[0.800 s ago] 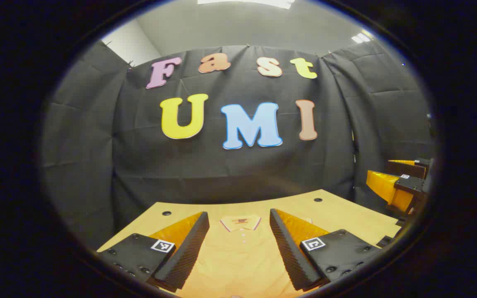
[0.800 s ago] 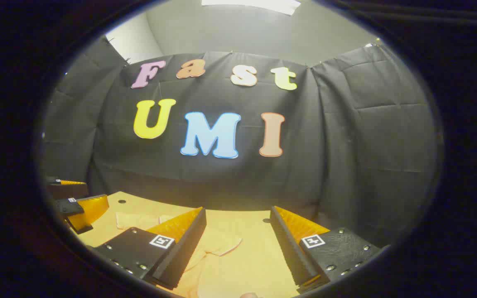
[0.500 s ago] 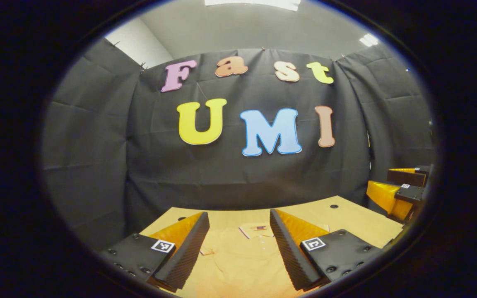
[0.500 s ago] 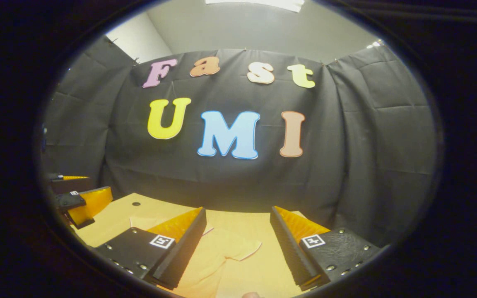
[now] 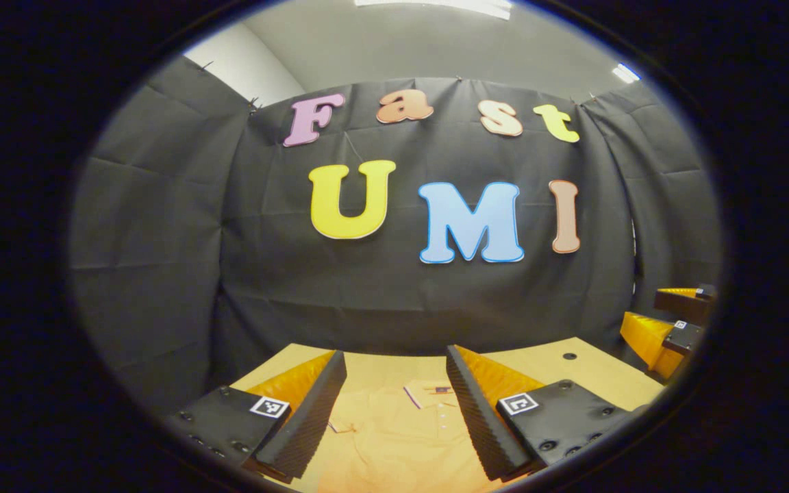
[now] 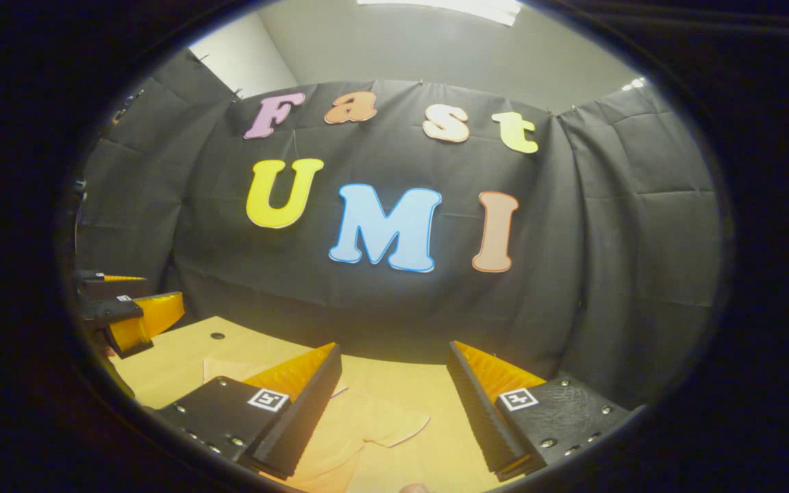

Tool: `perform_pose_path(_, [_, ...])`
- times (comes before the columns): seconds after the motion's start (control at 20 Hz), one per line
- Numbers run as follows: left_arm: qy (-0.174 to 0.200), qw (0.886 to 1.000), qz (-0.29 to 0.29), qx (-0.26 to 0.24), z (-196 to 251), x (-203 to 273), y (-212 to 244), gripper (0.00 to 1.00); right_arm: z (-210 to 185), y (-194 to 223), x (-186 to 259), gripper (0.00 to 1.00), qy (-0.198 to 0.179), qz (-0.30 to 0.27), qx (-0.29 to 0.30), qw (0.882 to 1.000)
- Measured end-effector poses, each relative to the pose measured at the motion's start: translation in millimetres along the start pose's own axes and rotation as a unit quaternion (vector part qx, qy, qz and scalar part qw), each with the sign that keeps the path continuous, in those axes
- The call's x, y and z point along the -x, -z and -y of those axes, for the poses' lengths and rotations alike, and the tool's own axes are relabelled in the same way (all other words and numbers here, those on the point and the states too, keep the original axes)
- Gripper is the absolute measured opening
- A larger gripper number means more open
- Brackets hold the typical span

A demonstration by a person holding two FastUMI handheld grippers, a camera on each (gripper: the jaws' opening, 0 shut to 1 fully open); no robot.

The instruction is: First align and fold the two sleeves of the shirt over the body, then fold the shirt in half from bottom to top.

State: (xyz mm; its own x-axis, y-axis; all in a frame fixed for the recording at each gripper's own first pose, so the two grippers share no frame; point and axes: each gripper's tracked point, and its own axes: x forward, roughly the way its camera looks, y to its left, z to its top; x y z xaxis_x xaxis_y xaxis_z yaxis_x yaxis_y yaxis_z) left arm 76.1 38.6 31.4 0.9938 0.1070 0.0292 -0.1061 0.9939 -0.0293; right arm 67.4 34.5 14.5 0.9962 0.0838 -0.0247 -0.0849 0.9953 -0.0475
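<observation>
An orange polo shirt lies flat on the wooden table, its collar pointing toward the wall. My left gripper hovers open above the shirt's chest, with nothing between its fingers. In the right gripper view, the shirt's short sleeve lies spread out on the table. My right gripper stands open over that sleeve, holding nothing. Each gripper sees the other at the edge: the right gripper far right, the left gripper far left, both with fingers apart.
The black cloth wall closes off the table's far side close behind the shirt. Small dark holes mark the tabletop near its far corners. Bare wood shows to the right of the shirt.
Both cameras have swung left and tilted slightly up, so the wall and shirt sit farther right in each view. Both grippers stay open and hold nothing.
</observation>
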Motion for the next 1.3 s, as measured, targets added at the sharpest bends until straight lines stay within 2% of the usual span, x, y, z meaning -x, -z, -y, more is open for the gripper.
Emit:
perform_pose_path(0.1, [0.006, 1.0, 0.01, -0.001, 0, -6, -8, 0.95, -2, 1, -5, 0.96, 0.0, -0.001, -0.002, 1.0])
perform_pose_path(0.2, [0.014, 1.0, 0.009, 0.003, 1, -11, -4, 0.95, 1, 9, -11, 0.96, 0.01, -0.013, 0.0, 1.0])
perform_pose_path(0.45, [0.015, 1.0, -0.005, 0.022, 0, -20, 10, 0.95, 0, 27, -23, 0.96, 0.006, -0.042, -0.007, 0.999])
perform_pose_path(0.85, [0.005, 1.0, -0.016, 0.011, -5, -23, 21, 0.95, 20, 76, -71, 0.96, 0.018, -0.101, -0.056, 0.993])
perform_pose_path(1.3, [-0.024, 0.999, -0.032, 0.014, -21, -21, 35, 0.96, 33, 139, -109, 0.96, 0.026, -0.179, -0.043, 0.983])
